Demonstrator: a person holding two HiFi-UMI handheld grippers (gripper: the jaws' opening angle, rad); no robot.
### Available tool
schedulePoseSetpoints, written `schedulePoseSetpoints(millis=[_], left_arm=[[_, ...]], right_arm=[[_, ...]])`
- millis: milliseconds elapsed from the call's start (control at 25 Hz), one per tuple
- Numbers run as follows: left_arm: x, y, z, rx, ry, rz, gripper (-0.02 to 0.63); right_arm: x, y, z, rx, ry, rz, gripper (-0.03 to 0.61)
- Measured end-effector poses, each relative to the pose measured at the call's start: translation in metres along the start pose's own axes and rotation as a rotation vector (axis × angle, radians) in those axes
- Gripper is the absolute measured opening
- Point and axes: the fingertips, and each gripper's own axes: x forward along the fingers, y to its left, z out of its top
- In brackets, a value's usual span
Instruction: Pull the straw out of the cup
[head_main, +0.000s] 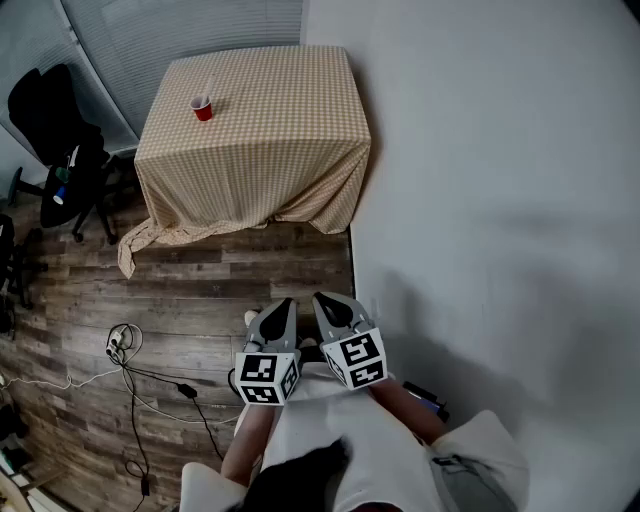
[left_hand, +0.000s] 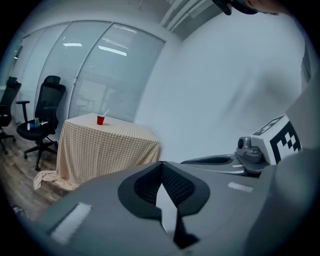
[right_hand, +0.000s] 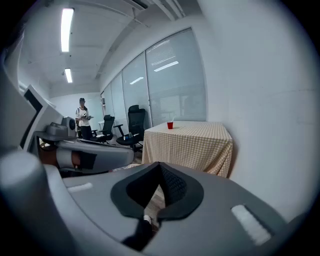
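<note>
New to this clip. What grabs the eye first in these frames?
A small red cup with a straw stands alone near the far left corner of a table draped in a tan checked cloth. The left tongs and right tongs are both shut and empty. They sit side by side over the wood floor, well short of the table.

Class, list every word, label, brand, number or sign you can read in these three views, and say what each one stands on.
No readable text in any view.
Left marker cube: black-and-white square pattern only, no letters or digits.
Right marker cube: the same kind of pattern, no text.
Red cup: too small to show any print.
Tablecloth: checked pattern, no writing.
</note>
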Motion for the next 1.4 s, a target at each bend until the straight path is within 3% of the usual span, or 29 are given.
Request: schedulePoseSetpoints(millis=[320,840,1000,1400], left_arm=[[0.012,0.009,0.003,-0.007,-0.006,0.010,0.015],[0.015,0.018,-0.003,-0.065,0.001,0.020,0.015],[0.018,0.027,-0.004,-0.123,0.016,-0.010,0.015],[0.050,0.049,0.017,-0.144,0.018,-0.077,0.015]], right_arm=[[0.012,-0.001,0.005,-0.014,-0.006,0.035,0.005],[0.019,0.000,-0.002,0.060,-0.002,0.108,0.005],[0.024,0.009,0.007,0.056,-0.025,0.129,0.005],[0.053,-0.004,0.032,0.087,-0.041,0.093,0.005]])
